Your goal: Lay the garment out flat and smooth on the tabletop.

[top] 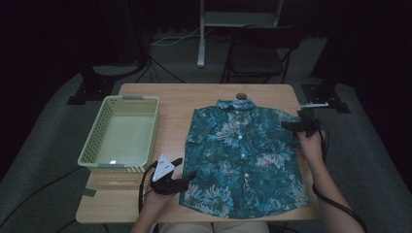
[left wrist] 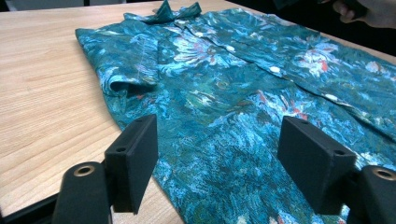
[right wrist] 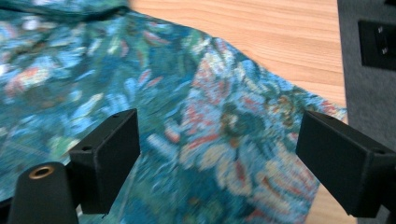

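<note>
Nearest to me, my left gripper (top: 187,175) sits at the near-left corner of the teal floral short-sleeved button-up shirt (top: 245,155), jaws spread wide with nothing between them. In the left gripper view the hem edge of the shirt (left wrist: 233,121) runs right between the two black jaws, so the cloth lies dead ahead, at twelve o'clock from that gripper, just beside it.

Moving up the light wooden table (top: 170,104), my right gripper (top: 291,125) hovers over the shirt's right sleeve, at about three o'clock from the shirt's middle. Its jaws are also parted and hold nothing; in the right gripper view the sleeve fabric (right wrist: 224,121) lies under them, with bare wood beyond.

So each hand is near its own side: left at the hem, right at the sleeve. I judge the right one better placed for a first fold inward.

The shirt lies flat, front up, long axis six to twelve, collar pointing to twelve, away from me.

Farther left, at nine o'clock, the pale green perforated plastic basket (top: 94,133) stands apart.
</note>
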The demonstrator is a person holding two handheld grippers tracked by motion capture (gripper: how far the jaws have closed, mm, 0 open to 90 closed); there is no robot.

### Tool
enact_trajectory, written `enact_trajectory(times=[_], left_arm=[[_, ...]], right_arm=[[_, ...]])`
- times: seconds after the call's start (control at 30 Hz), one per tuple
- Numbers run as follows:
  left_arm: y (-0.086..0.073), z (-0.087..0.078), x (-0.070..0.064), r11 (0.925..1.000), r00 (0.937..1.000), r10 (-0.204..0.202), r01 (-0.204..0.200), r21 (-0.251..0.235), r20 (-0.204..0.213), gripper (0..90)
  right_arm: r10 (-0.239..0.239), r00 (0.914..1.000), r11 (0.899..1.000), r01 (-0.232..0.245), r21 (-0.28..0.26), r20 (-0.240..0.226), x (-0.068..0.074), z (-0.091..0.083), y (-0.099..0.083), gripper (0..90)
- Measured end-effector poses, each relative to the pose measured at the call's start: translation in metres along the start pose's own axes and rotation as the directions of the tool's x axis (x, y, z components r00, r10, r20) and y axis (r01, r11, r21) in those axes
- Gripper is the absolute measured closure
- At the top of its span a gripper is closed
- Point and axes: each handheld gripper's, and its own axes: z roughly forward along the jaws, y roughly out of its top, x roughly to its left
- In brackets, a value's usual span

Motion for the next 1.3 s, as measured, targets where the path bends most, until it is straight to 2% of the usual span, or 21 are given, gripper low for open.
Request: enact_trajectory(times=[0.1, 0.17, 0.23, 0.27, 0.3, 0.37, 0.47, 0.57, 0.63, 0.7, 0.77, 0.9, 1.03, 1.07, 1.1, 1.17, 1.2, 1.3], left_arm=[[0.001, 0.002, -0.003, 0.9991, 0.9992, 0.032, -0.031, 0.028, -0.025, 30.1], [0.000, 0.001, -0.004, 0.9987, 0.9986, 0.047, -0.046, 0.023, -0.024, 30.1], [0.000, -0.001, -0.003, 0.9993, 0.9991, 0.037, -0.037, 0.003, -0.018, 27.9], [-0.001, -0.002, -0.002, 0.9996, 0.9995, 0.026, -0.027, -0.006, -0.018, 23.3], [-0.001, -0.003, -0.001, 0.9998, 0.9996, 0.017, -0.017, -0.013, -0.024, 20.5], [-0.001, -0.004, 0.001, 0.9997, 0.9989, -0.011, 0.010, -0.023, -0.045, 20.5], [-0.002, -0.004, 0.002, 0.9991, 0.9981, -0.027, 0.025, -0.033, -0.055, 20.4], [-0.002, -0.004, 0.002, 0.9996, 0.9985, -0.029, 0.028, -0.008, -0.047, 20.4], [-0.001, -0.003, 0.000, 0.9997, 0.9977, -0.020, 0.021, 0.015, -0.065, 20.3], [-0.001, -0.001, 0.001, 0.9990, 0.9978, -0.023, 0.025, 0.037, -0.062, 11.9], [-0.001, -0.001, 0.002, 0.9985, 0.9979, -0.029, 0.032, 0.046, -0.058, 11.9], [0.000, 0.000, 0.002, 0.9974, 0.9974, -0.036, 0.040, 0.059, -0.062, 11.9], [0.000, 0.000, 0.001, 0.9978, 0.9988, -0.026, 0.028, 0.059, -0.041, 12.0], [-0.001, -0.001, 0.001, 0.9982, 0.9990, -0.028, 0.030, 0.052, -0.035, 12.0], [-0.001, -0.001, 0.001, 0.9983, 0.9993, -0.029, 0.030, 0.050, -0.024, 12.0], [-0.001, -0.002, 0.001, 0.9982, 0.9992, -0.033, 0.034, 0.049, -0.022, 12.1], [-0.001, -0.002, 0.002, 0.9981, 0.9994, -0.034, 0.035, 0.050, -0.007, 12.1], [-0.001, -0.002, 0.001, 0.9981, 0.9995, -0.030, 0.030, 0.054, 0.002, 12.3]], right_arm=[[0.013, 0.9999, 0.998, -0.013, -0.057, 0.000, 0.003, -0.010, -0.014, 13.2], [0.032, 0.9994, 0.995, -0.033, -0.093, -0.012, 0.003, -0.017, -0.026, 13.2], [0.039, 0.9990, 0.992, -0.041, -0.118, -0.023, 0.003, -0.024, -0.037, 13.2], [0.034, 0.9990, 0.991, -0.038, -0.128, -0.030, 0.003, -0.027, -0.044, 13.2], [0.028, 0.9990, 0.992, -0.033, -0.121, -0.036, 0.004, -0.029, -0.049, 13.2], [0.026, 0.9985, 0.992, -0.032, -0.124, -0.048, 0.006, -0.035, -0.061, 13.2], [0.012, 0.9978, 0.990, -0.021, -0.137, -0.066, 0.010, -0.044, -0.078, 13.3], [-0.008, 0.9972, 0.991, -0.002, -0.137, -0.074, 0.015, -0.051, -0.089, 13.3], [-0.027, 0.9957, 0.987, 0.012, -0.162, -0.088, 0.020, -0.062, -0.100, 13.3], [-0.040, 0.9950, 0.984, 0.023, -0.179, -0.091, 0.024, -0.069, -0.108, 13.3], [-0.063, 0.9918, 0.985, 0.044, -0.165, -0.111, 0.029, -0.073, -0.116, 13.3], [-0.053, 0.9921, 0.985, 0.033, -0.168, -0.114, 0.030, -0.079, -0.131, 13.3], [-0.005, 0.9920, 0.986, -0.016, -0.168, -0.126, 0.026, -0.079, -0.145, 13.4], [0.001, 0.9907, 0.983, -0.026, -0.182, -0.136, 0.025, -0.081, -0.145, 13.5], [-0.002, 0.9882, 0.979, -0.029, -0.200, -0.153, 0.025, -0.084, -0.146, 13.8], [-0.003, 0.9880, 0.979, -0.029, -0.200, -0.155, 0.026, -0.084, -0.147, 13.8], [-0.001, 0.9893, 0.981, -0.027, -0.192, -0.146, 0.027, -0.085, -0.150, 13.9], [-0.018, 0.9925, 0.983, -0.005, -0.182, -0.121, 0.032, -0.084, -0.152, 14.0]])
